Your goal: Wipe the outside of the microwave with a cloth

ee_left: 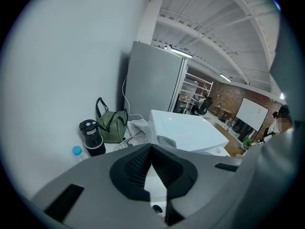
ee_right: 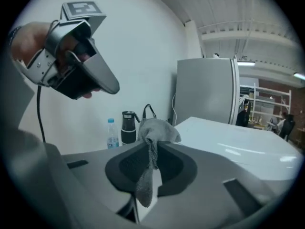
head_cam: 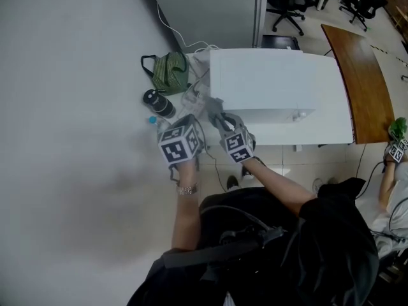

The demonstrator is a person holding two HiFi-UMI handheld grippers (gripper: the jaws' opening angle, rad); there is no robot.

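The white microwave stands on a white table and also shows in the left gripper view and the right gripper view. My right gripper is shut on a grey cloth; the cloth bunches above the jaws and hangs down between them. In the head view the right gripper holds the cloth at the microwave's near left corner. My left gripper is shut with nothing in it, and it hovers just left of the right one, raised above the table.
A green striped bag, a black flask and a small water bottle stand left of the microwave by the wall. A grey cabinet rises behind. White cables lie beside the bag. A wooden table lies to the right.
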